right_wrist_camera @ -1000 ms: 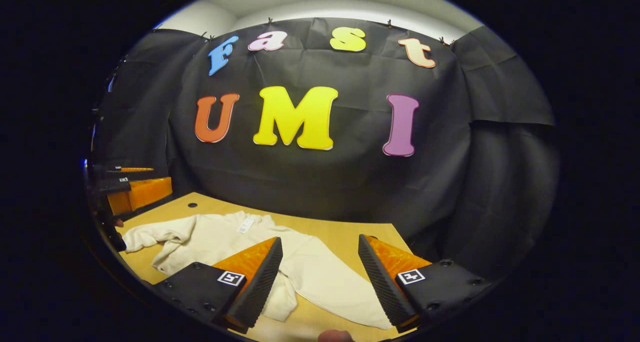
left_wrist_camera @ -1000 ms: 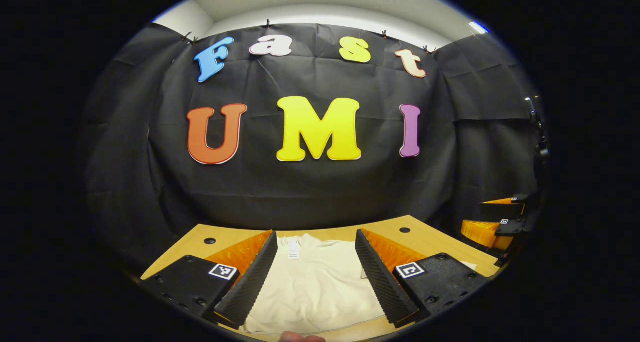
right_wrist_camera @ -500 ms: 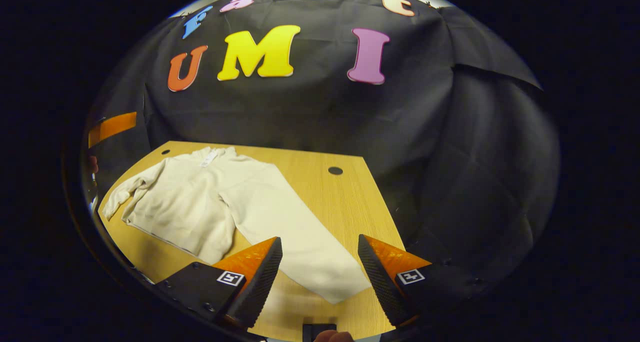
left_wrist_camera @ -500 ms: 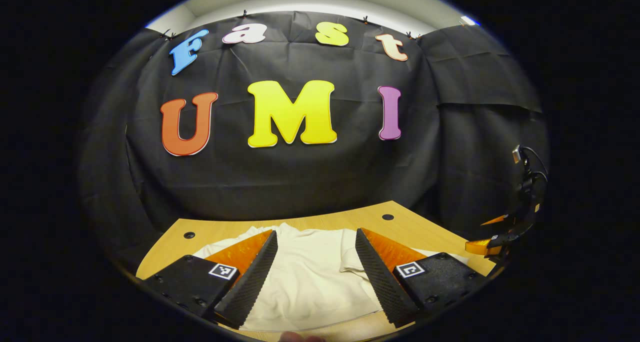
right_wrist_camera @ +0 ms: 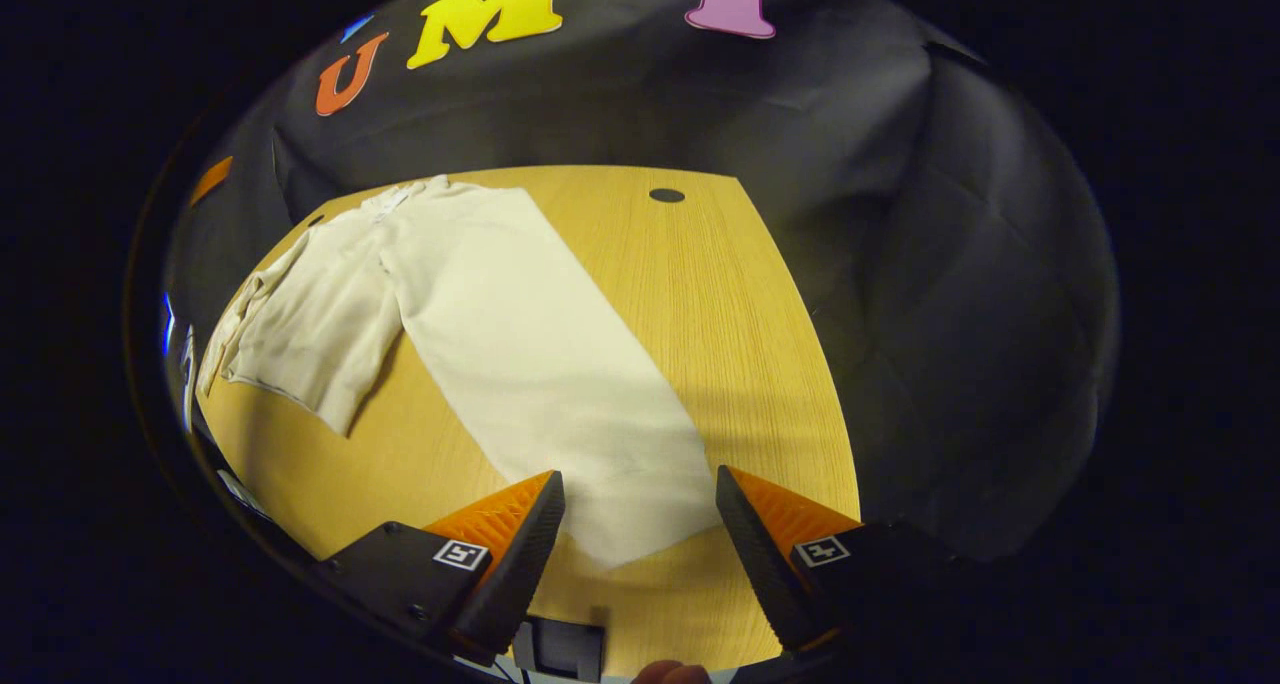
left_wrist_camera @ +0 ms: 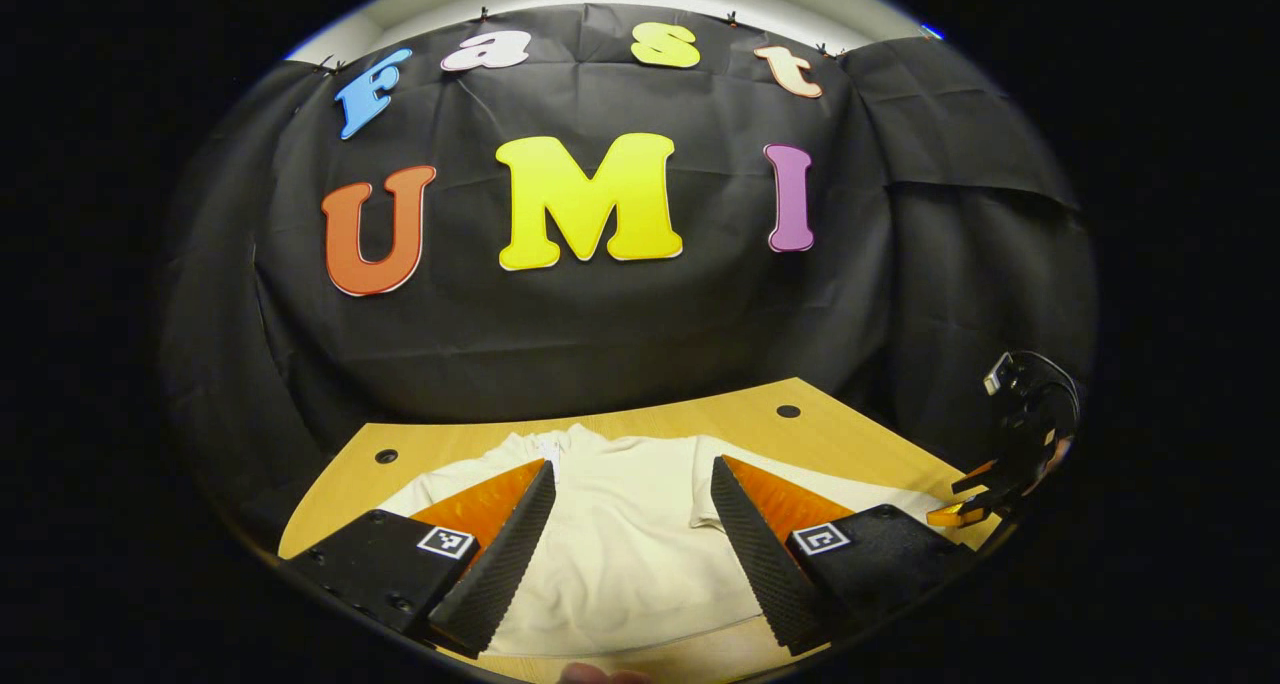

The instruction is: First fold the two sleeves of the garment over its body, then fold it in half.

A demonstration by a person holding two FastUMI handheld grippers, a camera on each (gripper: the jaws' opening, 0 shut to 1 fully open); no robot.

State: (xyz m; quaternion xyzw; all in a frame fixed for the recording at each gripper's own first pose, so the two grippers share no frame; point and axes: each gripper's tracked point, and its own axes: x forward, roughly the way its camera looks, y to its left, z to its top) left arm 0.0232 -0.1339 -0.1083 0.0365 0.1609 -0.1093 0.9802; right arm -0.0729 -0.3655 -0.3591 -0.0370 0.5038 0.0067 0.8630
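Note:
A cream long-sleeved garment lies flat on the wooden table, collar toward the back wall. My left gripper hovers open above its body, nothing between the fingers. In the right gripper view one long sleeve stretches out over the table toward me, and its cuff end lies between the open fingers of my right gripper, which is above it. The body lies at the left there. The right gripper also appears at the far right of the left gripper view.
The black cloth wall stands close behind the table. A round cable hole sits near the table's far right corner, another near the far left. Bare wood lies to the right of the sleeve.
The right gripper has tipped downward and moved in over the outstretched sleeve's cuff. The left gripper has shifted only slightly above the body. Both stayed open.

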